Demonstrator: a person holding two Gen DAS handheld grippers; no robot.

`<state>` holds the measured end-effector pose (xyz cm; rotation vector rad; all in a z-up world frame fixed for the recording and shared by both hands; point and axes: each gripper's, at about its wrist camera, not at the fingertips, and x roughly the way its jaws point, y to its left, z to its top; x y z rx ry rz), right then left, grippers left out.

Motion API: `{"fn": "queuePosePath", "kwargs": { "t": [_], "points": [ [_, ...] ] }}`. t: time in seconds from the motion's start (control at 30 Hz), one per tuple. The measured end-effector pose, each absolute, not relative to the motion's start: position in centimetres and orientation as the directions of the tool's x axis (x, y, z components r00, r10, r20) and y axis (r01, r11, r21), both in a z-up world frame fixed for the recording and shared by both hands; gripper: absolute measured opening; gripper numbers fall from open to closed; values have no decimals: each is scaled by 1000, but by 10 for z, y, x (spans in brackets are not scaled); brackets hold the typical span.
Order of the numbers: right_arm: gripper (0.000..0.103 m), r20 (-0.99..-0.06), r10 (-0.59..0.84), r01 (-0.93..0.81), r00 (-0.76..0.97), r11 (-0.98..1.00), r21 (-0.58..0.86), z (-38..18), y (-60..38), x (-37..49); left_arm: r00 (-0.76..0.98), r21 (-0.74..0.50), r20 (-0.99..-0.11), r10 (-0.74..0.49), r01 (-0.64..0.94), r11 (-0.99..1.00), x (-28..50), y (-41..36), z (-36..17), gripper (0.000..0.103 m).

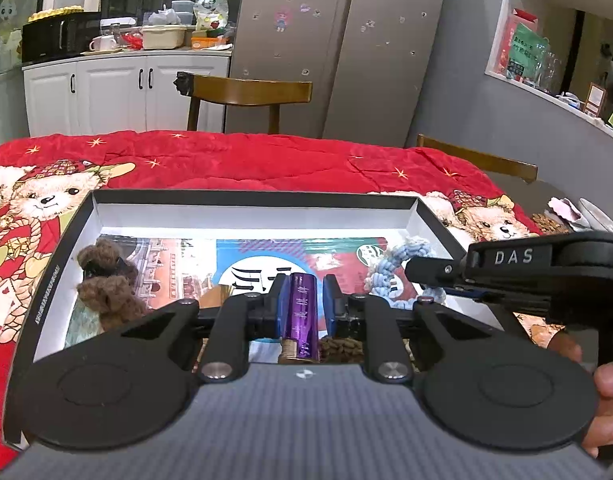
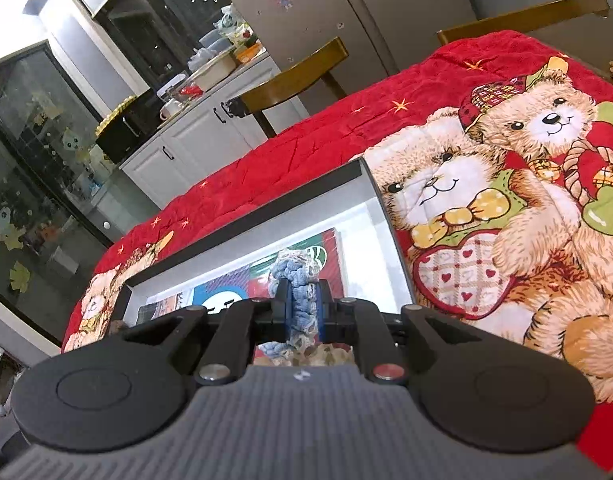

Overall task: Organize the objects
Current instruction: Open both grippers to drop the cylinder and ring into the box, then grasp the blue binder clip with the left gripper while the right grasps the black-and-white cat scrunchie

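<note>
A shallow black box with white inner walls (image 1: 250, 210) lies on the red teddy-bear blanket; it also shows in the right wrist view (image 2: 370, 196). My left gripper (image 1: 304, 300) is shut on a purple tube (image 1: 302, 316) and holds it over the box. My right gripper (image 2: 300, 304) is shut on a blue and white crocheted scrunchie (image 2: 296, 280), at the box's right side; the scrunchie (image 1: 390, 264) and the right gripper (image 1: 426, 272) show in the left wrist view. A brown crocheted scrunchie (image 1: 106, 280) lies in the box at the left.
A colourful printed sheet (image 1: 242, 256) lines the box bottom. Wooden chairs (image 1: 250, 92) stand behind the table. A cabinet with kitchenware (image 1: 126, 84) and a fridge (image 1: 338, 40) are further back. Small items (image 1: 562, 212) lie off the blanket's right edge.
</note>
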<state>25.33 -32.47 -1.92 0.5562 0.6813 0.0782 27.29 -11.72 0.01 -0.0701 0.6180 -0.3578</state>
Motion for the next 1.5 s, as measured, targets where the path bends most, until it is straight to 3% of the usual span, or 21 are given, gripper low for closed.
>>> {"fn": "queuePosePath", "kwargs": {
  "t": [0.2,0.27,0.33,0.4,0.47,0.63,0.83,1.1,1.5],
  "points": [
    [25,-579,256,99,774,854,510,-18,-321,252,775,-163,-534,-338,298,941,270,-109,10,22],
    [45,-584,268,93,766,853,513,-16,-320,252,789,-159,-514,-335,296,942,264,-103,20,23],
    [58,-574,281,78,769,850,521,-11,-319,248,806,-156,-486,-337,299,941,255,-92,34,24],
    [65,-561,278,66,779,854,516,-3,-317,242,826,-164,-457,-330,287,944,244,-78,50,43],
    [65,-539,265,52,799,864,501,9,-315,232,838,-184,-430,-336,283,941,233,-62,61,59],
    [67,-452,253,1,856,872,490,47,-304,193,850,-218,-407,-333,264,940,203,-21,79,68],
    [69,-369,236,-55,899,896,441,73,-274,132,867,-194,-419,-271,207,959,164,8,64,71],
    [70,-415,274,-88,868,906,414,21,-241,94,830,-119,-478,-288,263,957,129,13,6,72],
    [72,-492,350,-192,797,920,342,-16,-237,99,764,-112,-563,-316,309,944,138,-6,-38,72]
  ]
}}
